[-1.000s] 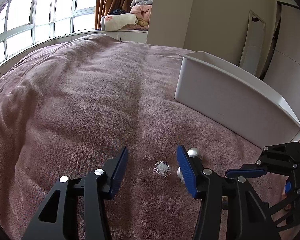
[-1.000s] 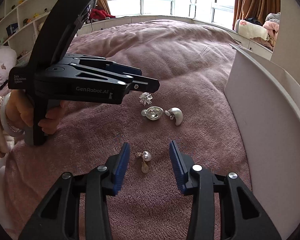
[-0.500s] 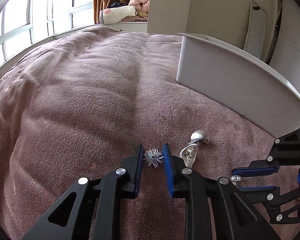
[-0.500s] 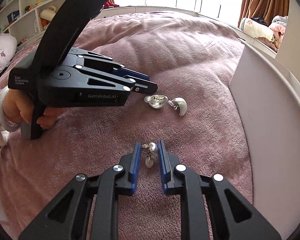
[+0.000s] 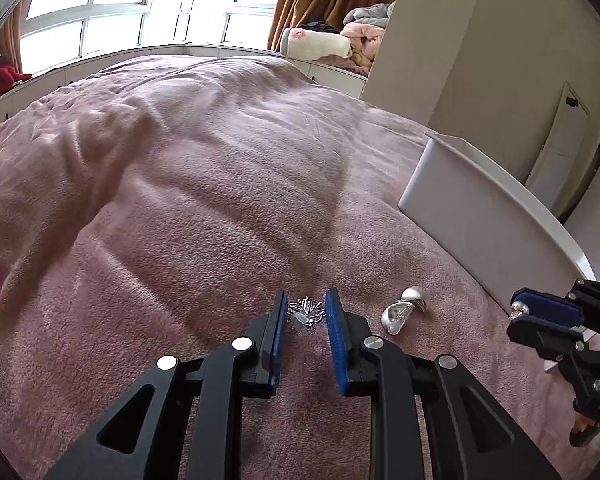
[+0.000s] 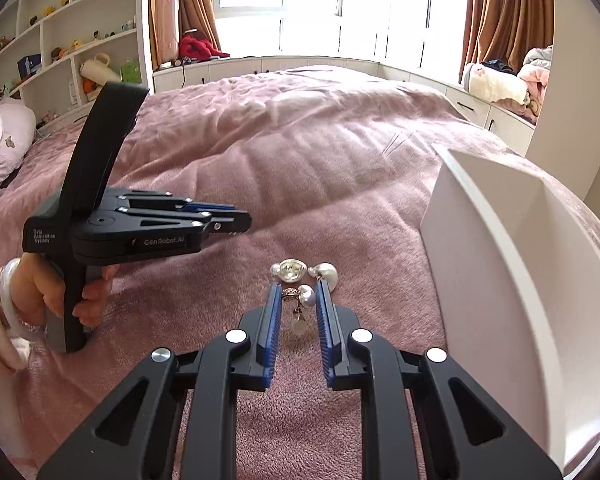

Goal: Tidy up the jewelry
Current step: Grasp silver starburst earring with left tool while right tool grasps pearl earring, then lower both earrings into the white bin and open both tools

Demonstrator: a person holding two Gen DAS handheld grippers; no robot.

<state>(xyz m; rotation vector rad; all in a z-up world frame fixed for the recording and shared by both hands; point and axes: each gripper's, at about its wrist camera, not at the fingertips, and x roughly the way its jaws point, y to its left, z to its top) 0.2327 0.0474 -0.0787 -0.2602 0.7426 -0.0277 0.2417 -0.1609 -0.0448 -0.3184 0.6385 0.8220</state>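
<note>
My left gripper (image 5: 306,314) is shut on a spiky silver earring (image 5: 306,314) and holds it above the pink bedspread; it shows from the side in the right wrist view (image 6: 244,220). My right gripper (image 6: 298,300) is shut on a pearl drop earring (image 6: 302,300), whose drop hangs below the pads; it also shows in the left wrist view (image 5: 518,312). A pair of silver shell earrings (image 5: 404,308) lies on the bedspread between the grippers, also in the right wrist view (image 6: 304,272). A white box (image 6: 500,264) stands to the right, also in the left wrist view (image 5: 480,216).
The pink bedspread (image 5: 180,200) covers the bed. Shelves with toys (image 6: 60,60) stand at the far left. A window bench with clothes (image 6: 500,80) runs behind the bed. A white wall corner (image 5: 440,60) rises beyond the box.
Both grippers closed on their earrings and lifted them off the bedspread. The left gripper rose with the spiky earring; the right rose with the pearl earring toward the shell earrings.
</note>
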